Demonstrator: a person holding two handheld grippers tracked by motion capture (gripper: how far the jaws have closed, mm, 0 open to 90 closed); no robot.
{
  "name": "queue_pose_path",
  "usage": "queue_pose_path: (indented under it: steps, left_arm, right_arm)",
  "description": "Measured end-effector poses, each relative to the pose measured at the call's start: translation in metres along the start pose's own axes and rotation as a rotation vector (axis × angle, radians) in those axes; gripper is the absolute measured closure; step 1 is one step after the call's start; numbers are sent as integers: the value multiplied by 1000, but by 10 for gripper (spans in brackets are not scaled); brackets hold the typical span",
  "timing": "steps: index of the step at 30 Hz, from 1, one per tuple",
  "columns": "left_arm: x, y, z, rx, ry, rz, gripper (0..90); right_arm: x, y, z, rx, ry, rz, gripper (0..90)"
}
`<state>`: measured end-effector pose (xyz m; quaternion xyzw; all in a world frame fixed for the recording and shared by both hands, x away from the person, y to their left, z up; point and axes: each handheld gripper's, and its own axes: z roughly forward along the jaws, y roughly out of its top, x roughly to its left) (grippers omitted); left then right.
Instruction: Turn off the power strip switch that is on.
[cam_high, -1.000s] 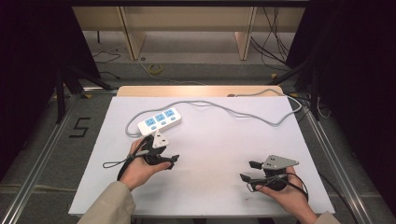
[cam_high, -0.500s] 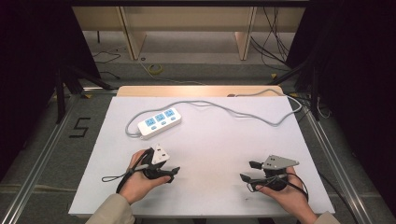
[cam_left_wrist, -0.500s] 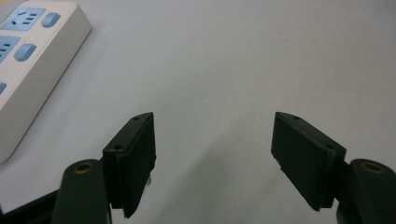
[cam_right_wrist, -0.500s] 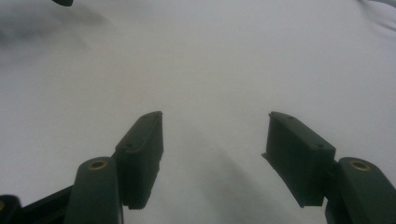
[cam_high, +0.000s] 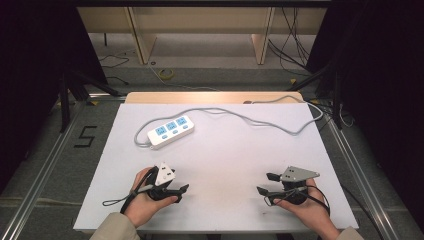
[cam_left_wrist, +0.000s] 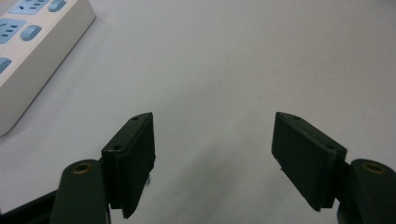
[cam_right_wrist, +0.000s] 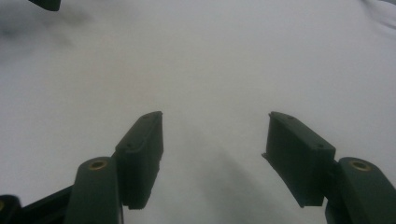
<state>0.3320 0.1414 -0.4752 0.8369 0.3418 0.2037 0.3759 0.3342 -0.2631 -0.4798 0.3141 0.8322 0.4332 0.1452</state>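
A white power strip (cam_high: 171, 131) with blue sockets lies on the white table top (cam_high: 225, 150), left of centre; its grey cable (cam_high: 260, 119) curves off to the far right edge. My left gripper (cam_high: 179, 182) rests low near the front edge, held in a hand, open, its jaws pointing right with nothing between them. In the left gripper view the gripper (cam_left_wrist: 212, 126) stands wide open over bare table, with the power strip (cam_left_wrist: 28, 51) at the upper left. My right gripper (cam_high: 265, 183) sits at the front right, open and empty, pointing left. In the right gripper view the gripper (cam_right_wrist: 215, 123) is open over bare white surface.
A wooden strip (cam_high: 210, 97) borders the table's far edge. Metal rails (cam_high: 45, 165) run along both sides, with a "5" mark (cam_high: 86, 136) on the floor at left. Shelving legs and loose cables stand beyond. The tip of the other gripper (cam_right_wrist: 46, 3) shows at the right gripper view's top left.
My left gripper has drawn back from the power strip toward the front edge and turned its jaws to the right. The right gripper has stayed put.
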Motion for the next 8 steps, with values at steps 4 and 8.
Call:
queue_pose_path:
  steps: [4,8]
  left_arm:
    - [1,-3,1,7,12,2,297]
    - [8,-10,5,34,38,6,283]
  right_arm:
    - [0,0,0,1,-1,1,375]
    - [0,0,0,-2,-2,2,375]
